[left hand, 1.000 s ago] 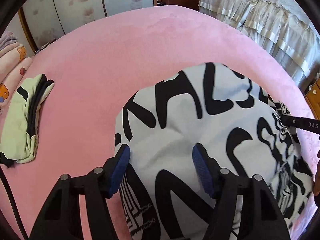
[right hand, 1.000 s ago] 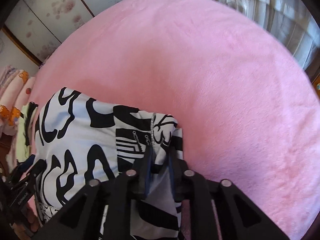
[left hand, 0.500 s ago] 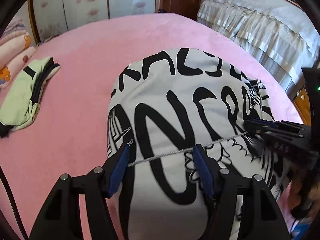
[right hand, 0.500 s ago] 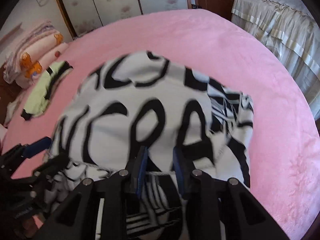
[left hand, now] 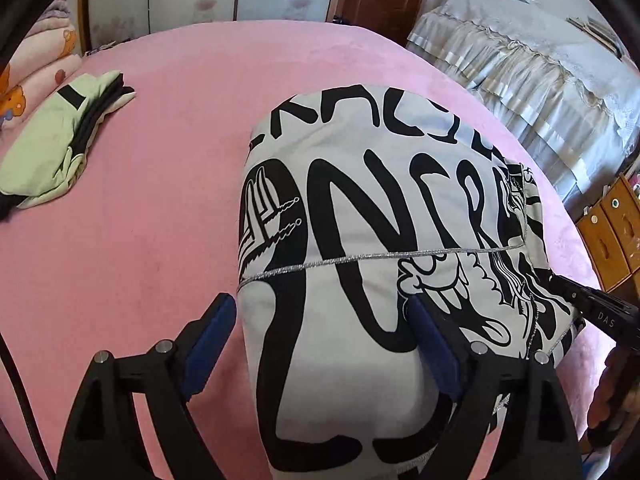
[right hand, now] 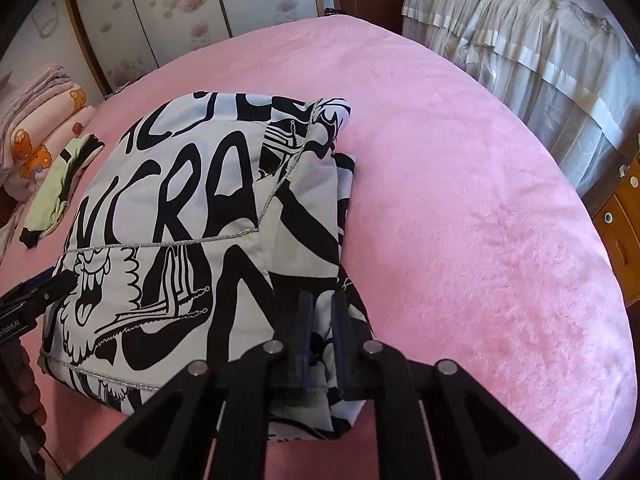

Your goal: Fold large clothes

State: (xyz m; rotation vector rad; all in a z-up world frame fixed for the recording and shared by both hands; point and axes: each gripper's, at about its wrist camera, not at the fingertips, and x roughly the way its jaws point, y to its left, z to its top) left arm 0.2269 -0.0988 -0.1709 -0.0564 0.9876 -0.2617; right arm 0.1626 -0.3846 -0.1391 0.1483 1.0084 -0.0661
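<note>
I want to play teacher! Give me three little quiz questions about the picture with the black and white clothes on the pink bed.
1. True or false: the right gripper is shut on the black-and-white printed garment.
2. What colour is the folded garment lying on the pink bedspread?
3. Are the left gripper's blue pads: A) wide apart, B) pressed together?

Key: 1 true; 2 pale green with black; 3 A.

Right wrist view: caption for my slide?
Right gripper pinching the black-and-white printed garment on the pink bed cover.
</note>
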